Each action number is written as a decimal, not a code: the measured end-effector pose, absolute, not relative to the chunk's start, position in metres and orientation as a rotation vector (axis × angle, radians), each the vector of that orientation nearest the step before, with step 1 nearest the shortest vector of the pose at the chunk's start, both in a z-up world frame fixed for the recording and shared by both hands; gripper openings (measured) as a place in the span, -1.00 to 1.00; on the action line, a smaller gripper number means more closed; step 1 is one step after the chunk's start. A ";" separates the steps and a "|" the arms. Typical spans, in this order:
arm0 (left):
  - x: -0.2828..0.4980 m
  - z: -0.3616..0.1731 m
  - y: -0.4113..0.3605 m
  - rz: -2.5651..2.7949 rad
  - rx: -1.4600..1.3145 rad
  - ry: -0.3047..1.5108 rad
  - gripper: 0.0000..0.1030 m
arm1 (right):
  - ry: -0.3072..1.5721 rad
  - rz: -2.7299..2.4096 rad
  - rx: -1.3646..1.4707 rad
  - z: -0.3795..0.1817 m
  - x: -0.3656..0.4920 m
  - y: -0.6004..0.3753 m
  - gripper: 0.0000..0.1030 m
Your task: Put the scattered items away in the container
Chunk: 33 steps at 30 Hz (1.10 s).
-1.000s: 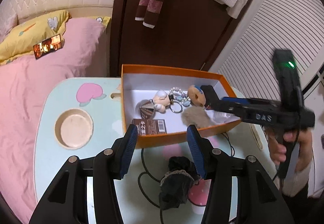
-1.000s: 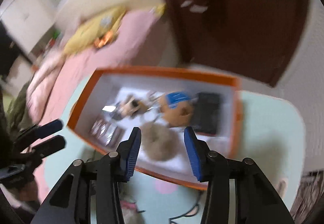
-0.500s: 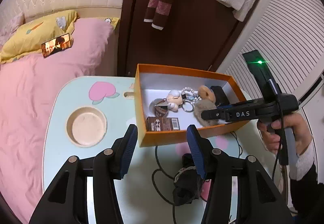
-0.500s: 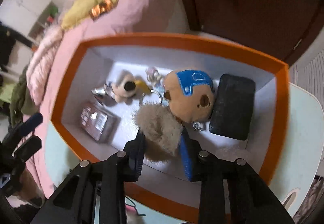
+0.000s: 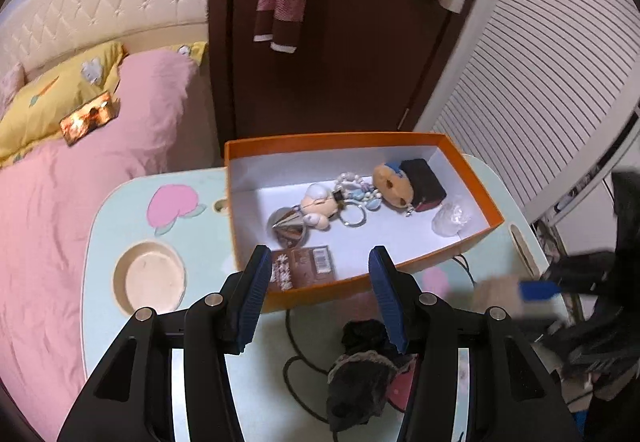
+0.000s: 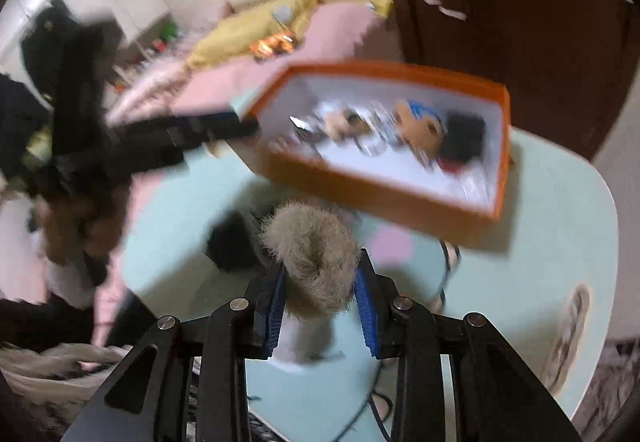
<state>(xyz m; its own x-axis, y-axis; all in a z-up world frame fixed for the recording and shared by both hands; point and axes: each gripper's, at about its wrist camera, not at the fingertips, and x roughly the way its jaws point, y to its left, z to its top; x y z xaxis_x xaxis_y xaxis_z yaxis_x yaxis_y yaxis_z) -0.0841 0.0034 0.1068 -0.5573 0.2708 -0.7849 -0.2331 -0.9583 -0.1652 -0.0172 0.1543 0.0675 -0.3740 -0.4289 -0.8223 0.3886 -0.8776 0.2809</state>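
An orange box point(image 5: 472, 182) with a white inside stands on the mint table. In it lie a round plush head point(image 5: 394, 182), a black case point(image 5: 424, 180), a bear keychain point(image 5: 316, 202), a brown packet point(image 5: 304, 266) and a clear wrapper point(image 5: 450, 218). My right gripper point(image 6: 320, 274) is shut on a grey-brown fur pompom point(image 6: 312, 246), held above the table in front of the box point(image 6: 380, 198). In the left wrist view that pompom point(image 5: 496, 290) shows as a blur at the right. My left gripper point(image 5: 318, 254) is open and empty at the box's near wall.
A black fabric bundle point(image 5: 360, 362) and a black cable point(image 5: 296, 362) lie on the table point(image 5: 120, 222) in front of the box. A round recessed cup holder point(image 5: 148, 278) sits at the left. A pink bed point(image 5: 40, 202) borders the table, with a brown door behind.
My right gripper closed on the fur pompom inside the box, then drew it out and back over the table's near side. The left gripper shifted a little sideways, still open.
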 end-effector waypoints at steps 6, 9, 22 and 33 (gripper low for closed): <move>-0.108 0.108 0.015 2.491 -1.320 0.015 0.00 | -0.124 -2.315 1.442 0.030 -0.011 0.159 -0.39; -0.124 0.108 0.017 2.467 -1.344 0.063 0.00 | -0.153 -2.356 1.431 0.029 -0.006 0.161 -0.33; -0.179 0.074 0.048 2.278 -1.513 0.248 0.00 | -0.367 -2.438 1.287 0.050 -0.003 0.186 -0.08; -0.182 0.042 0.071 2.235 -1.562 0.425 -0.31 | -0.417 -2.419 1.291 0.044 -0.004 0.191 -0.08</move>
